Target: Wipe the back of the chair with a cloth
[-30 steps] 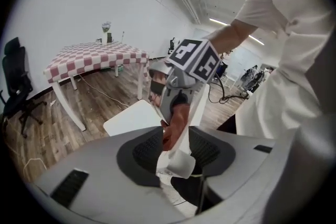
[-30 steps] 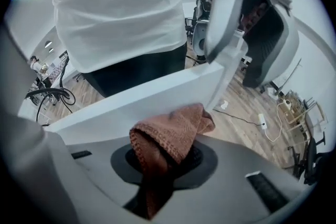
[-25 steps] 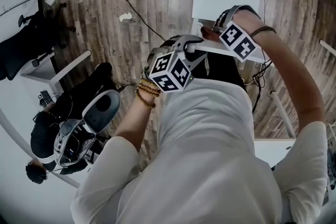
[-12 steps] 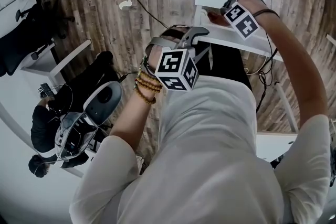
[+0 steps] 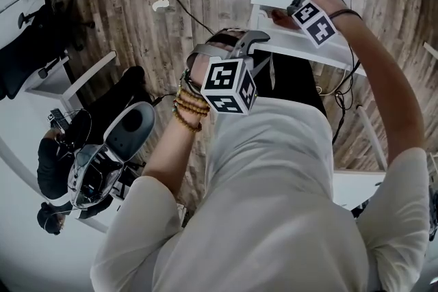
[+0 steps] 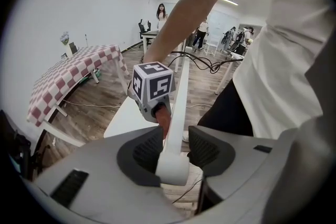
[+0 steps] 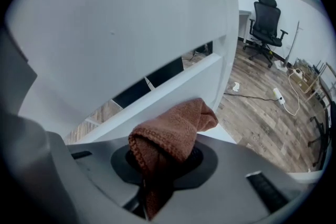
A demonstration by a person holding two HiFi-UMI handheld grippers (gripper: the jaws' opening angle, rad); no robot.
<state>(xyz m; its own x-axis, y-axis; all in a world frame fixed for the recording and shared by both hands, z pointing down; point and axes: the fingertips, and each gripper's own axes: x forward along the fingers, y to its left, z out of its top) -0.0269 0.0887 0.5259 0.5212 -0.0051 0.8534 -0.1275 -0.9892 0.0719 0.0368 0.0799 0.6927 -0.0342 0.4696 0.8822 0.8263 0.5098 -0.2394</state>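
Now we clamp the left tool (image 6: 172,150) on the chair's rail (image 6: 181,94) to steady it, our right tool (image 7: 167,164) at one o'clock pinching the cloth (image 7: 173,131) for wiping.

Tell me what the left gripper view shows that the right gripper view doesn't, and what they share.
Left gripper view only: the left gripper clamped on the top rail of the chair back, a marker cube farther along it, and a checkered table.
Right gripper view only: the right gripper shut on the brown cloth, the chair back's broad face, and a black office chair.
Both: the chair back and the wood floor.
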